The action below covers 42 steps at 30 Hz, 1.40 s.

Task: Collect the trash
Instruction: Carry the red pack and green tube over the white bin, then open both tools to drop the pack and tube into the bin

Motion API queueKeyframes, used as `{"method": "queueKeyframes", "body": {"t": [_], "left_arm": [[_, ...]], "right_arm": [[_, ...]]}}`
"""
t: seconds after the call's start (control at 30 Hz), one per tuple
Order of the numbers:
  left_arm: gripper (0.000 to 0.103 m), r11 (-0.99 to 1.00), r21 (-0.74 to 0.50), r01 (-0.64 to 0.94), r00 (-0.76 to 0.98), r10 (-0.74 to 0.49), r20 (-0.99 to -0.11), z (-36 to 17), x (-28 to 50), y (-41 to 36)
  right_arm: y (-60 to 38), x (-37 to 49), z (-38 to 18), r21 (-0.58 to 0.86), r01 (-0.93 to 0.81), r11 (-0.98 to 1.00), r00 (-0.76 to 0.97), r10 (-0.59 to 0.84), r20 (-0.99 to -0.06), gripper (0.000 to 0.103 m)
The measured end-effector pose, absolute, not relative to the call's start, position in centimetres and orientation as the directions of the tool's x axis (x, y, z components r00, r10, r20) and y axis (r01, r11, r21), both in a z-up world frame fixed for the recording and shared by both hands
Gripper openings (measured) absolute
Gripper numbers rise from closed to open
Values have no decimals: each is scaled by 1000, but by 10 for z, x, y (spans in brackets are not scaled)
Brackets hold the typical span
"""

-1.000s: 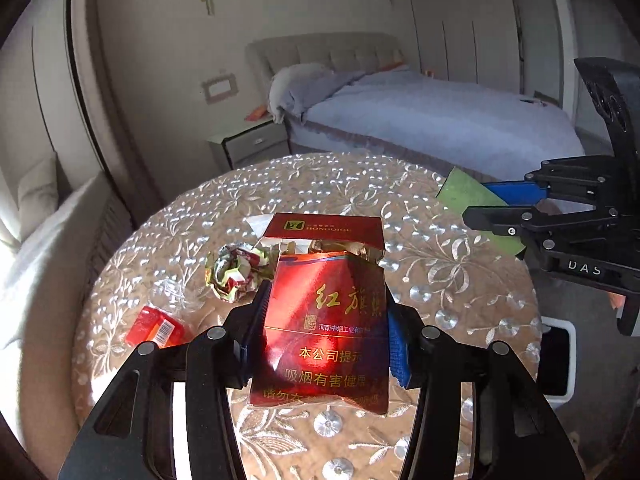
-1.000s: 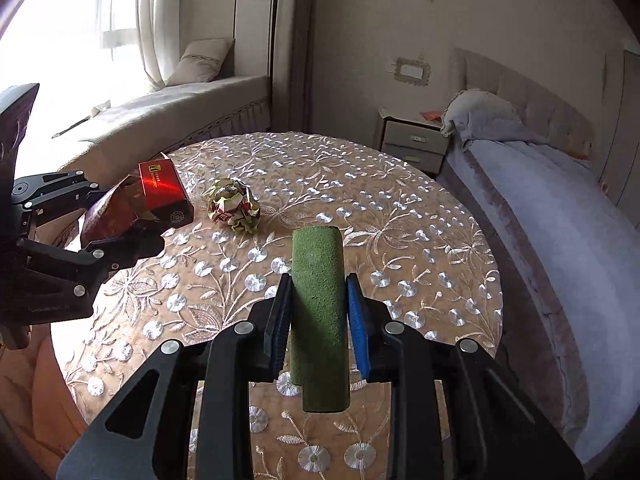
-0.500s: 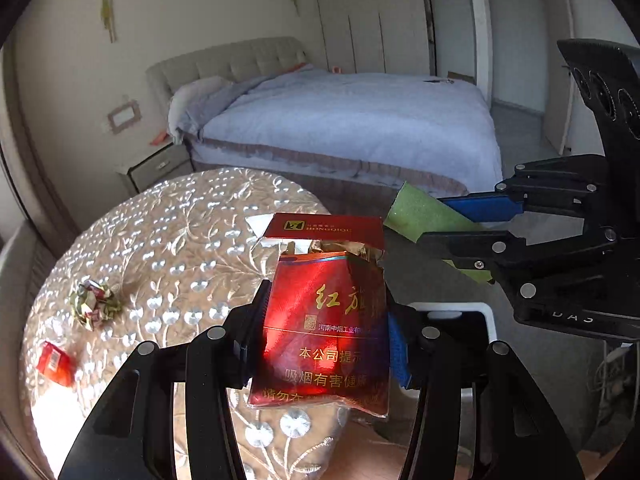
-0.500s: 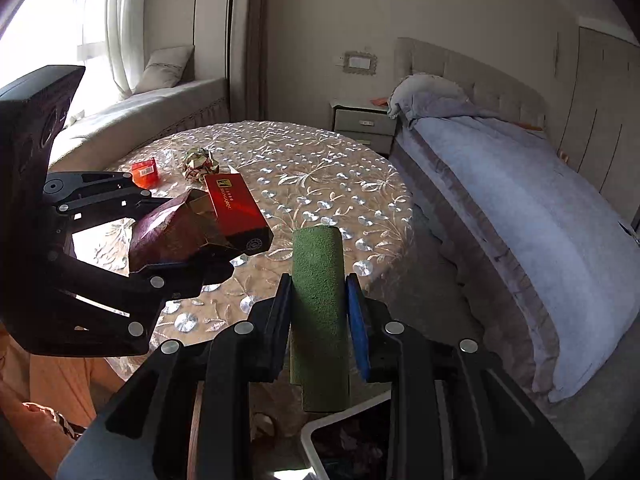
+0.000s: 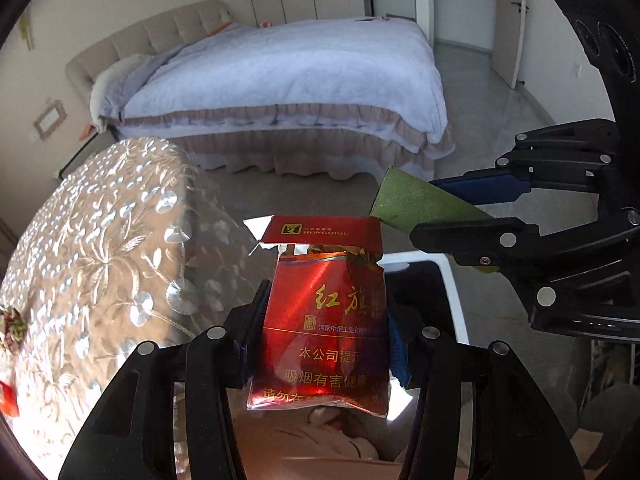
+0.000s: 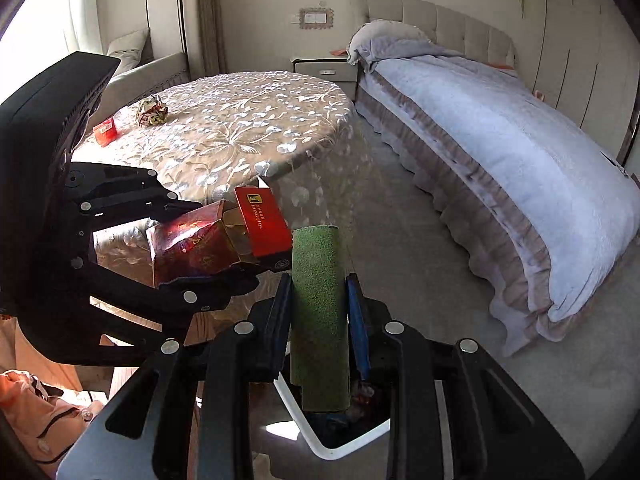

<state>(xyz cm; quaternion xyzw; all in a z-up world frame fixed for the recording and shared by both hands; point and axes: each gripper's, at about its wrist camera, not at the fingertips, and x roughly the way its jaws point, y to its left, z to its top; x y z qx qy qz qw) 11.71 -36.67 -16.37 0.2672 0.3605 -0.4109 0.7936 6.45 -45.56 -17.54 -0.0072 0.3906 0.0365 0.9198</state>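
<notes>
My left gripper (image 5: 326,320) is shut on a crumpled red cigarette pack (image 5: 326,328) with its lid flipped open; the pack also shows in the right wrist view (image 6: 216,240). My right gripper (image 6: 320,304) is shut on a green sponge-like strip (image 6: 319,312), which also shows in the left wrist view (image 5: 408,204). Both are held off the table's edge, above a white-rimmed trash bin (image 6: 316,446) on the floor, whose rim also shows in the left wrist view (image 5: 452,300). A crumpled wrapper ball (image 6: 152,110) and a small red packet (image 6: 106,132) lie on the table.
A round table with an embroidered cloth (image 6: 240,132) stands to the left. A bed (image 6: 500,128) fills the right side, with carpeted floor (image 6: 400,220) between them. A nightstand (image 6: 324,70) stands by the wall. A person's orange clothing (image 6: 36,408) is at lower left.
Both grippers have swung right, away from the tabletop and off its edge, carrying the pack and the green strip. The trash bin has come into view below them.
</notes>
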Motion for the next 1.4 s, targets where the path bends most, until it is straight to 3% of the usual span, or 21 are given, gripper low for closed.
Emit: {"method": "queueKeyframes", "body": {"t": [0.5, 0.53, 0.57, 0.63, 0.7, 0.8, 1.13, 1.4], "left_arm": [[51, 335, 67, 940, 164, -273, -948, -297, 126, -446], [55, 328, 49, 944, 138, -255, -957, -304, 127, -449], [74, 322, 26, 946, 104, -230, -968, -312, 129, -453], [98, 293, 31, 956, 87, -180, -980, -326, 128, -456], [98, 259, 46, 965, 90, -158, -983, -335, 125, -457], [98, 219, 58, 974, 94, -157, -983, -339, 122, -458], [98, 201, 58, 978, 93, -170, -981, -338, 123, -460], [98, 205, 87, 975, 134, -228, -964, -307, 115, -452]], "right_arm": [[-510, 73, -303, 127, 45, 991, 509, 87, -856, 28], [-512, 73, -311, 124, 52, 991, 503, 82, -860, 29], [-513, 72, -316, 126, 55, 990, 500, 82, -862, 30], [-519, 69, -327, 141, 71, 987, 488, 89, -868, 73], [-523, 65, -333, 130, 72, 989, 481, 80, -873, 86], [-524, 59, -342, 104, 21, 994, 459, 83, -884, 97], [-523, 56, -344, 68, -28, 997, 438, 73, -896, 98], [-519, 59, -323, 44, -47, 998, 483, 61, -874, 98]]}}
